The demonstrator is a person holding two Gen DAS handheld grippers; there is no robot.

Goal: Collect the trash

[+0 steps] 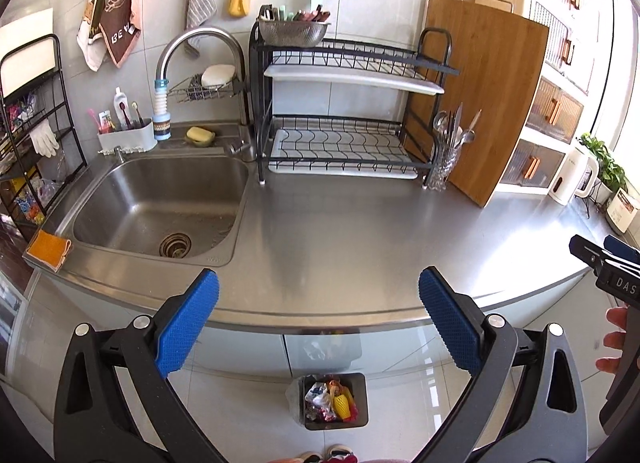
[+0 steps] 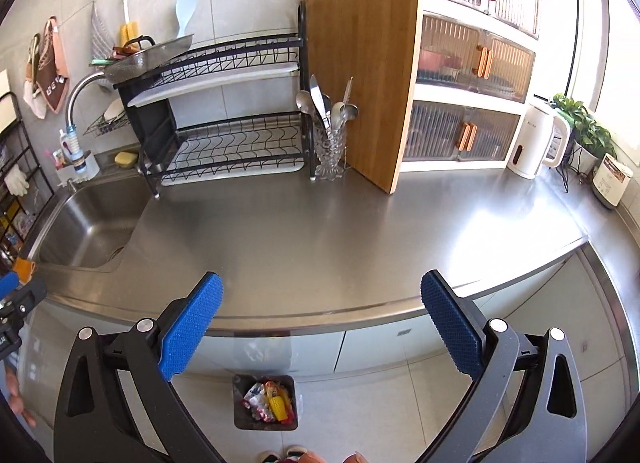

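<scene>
A dark trash bin (image 1: 335,402) stands on the floor below the counter edge, holding mixed wrappers and a yellow netted item; it also shows in the right wrist view (image 2: 265,403). My left gripper (image 1: 319,303) is open and empty, held above the steel counter's front edge (image 1: 320,321). My right gripper (image 2: 321,305) is open and empty too, above the same counter (image 2: 320,319). The right gripper also shows at the right edge of the left wrist view (image 1: 600,259). The left gripper's tip shows at the left edge of the right wrist view (image 2: 16,295).
A steel sink (image 1: 160,207) with an orange cloth (image 1: 48,249) on its corner is on the left. A black dish rack (image 1: 340,111), cutlery holder (image 1: 448,151), wooden cutting board (image 1: 488,103), white kettle (image 2: 536,141) and storage cabinet (image 2: 472,63) line the back.
</scene>
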